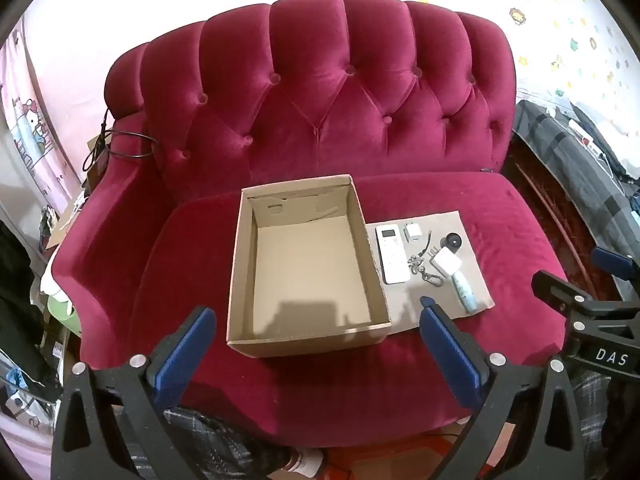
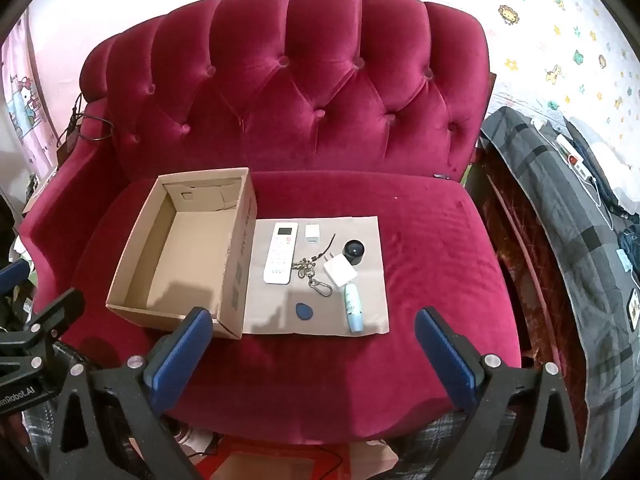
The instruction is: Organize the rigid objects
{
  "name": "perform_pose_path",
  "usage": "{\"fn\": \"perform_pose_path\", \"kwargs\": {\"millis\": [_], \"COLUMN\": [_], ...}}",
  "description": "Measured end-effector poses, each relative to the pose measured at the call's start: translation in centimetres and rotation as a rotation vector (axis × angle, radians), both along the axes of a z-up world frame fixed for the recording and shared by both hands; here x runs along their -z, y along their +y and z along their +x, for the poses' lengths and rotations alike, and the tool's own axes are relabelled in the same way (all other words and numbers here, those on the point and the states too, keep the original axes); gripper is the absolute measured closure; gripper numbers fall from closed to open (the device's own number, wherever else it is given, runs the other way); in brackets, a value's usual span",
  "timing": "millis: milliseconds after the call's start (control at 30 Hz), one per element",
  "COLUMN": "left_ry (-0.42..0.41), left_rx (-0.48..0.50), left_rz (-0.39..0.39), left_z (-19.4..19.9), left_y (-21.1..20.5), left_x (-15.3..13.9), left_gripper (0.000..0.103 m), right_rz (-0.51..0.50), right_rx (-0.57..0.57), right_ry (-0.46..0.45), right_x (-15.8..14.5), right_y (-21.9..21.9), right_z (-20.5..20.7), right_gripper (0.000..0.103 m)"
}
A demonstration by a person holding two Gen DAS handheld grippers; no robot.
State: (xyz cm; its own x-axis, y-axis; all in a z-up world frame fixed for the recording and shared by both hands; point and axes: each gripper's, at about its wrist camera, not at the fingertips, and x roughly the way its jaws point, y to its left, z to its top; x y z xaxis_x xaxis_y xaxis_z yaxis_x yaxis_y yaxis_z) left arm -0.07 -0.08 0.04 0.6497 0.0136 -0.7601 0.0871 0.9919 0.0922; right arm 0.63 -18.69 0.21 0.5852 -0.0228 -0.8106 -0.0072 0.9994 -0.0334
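While both our left claw (image 1: 316, 346) and right claw (image 2: 314, 344) hang released above the sofa's front edge, the remote (image 2: 281, 253) lies just right of the empty box (image 2: 160, 248), long axis front-to-back, nearer our right claw.

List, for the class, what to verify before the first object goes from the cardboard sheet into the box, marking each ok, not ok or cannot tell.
1. Cardboard box empty, open on top: ok.
2. Left tool open, holding nothing: ok.
3. Right tool open, holding nothing: ok.
4. Remote lies flat, free to grasp: ok.
5. Keychain clear of the remote and white charger: not ok, it touches both.
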Motion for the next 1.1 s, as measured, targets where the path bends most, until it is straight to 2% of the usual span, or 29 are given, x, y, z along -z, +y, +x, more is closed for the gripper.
{"fn": "perform_pose_path", "kwargs": {"millis": [1100], "left_ry": [0.006], "left_rx": [-0.001], "left_rz": [-0.001], "left_z": [0.11], "left_y": [-0.05], "left_x": [-0.53], "left_gripper": [0.000], "right_rz": [0.017], "right_rx": [-0.010], "right_ry": [-0.021], "right_x": [-0.74], "right_y": [-0.05], "right_z": [-0.36], "right_gripper": [0.000]}}
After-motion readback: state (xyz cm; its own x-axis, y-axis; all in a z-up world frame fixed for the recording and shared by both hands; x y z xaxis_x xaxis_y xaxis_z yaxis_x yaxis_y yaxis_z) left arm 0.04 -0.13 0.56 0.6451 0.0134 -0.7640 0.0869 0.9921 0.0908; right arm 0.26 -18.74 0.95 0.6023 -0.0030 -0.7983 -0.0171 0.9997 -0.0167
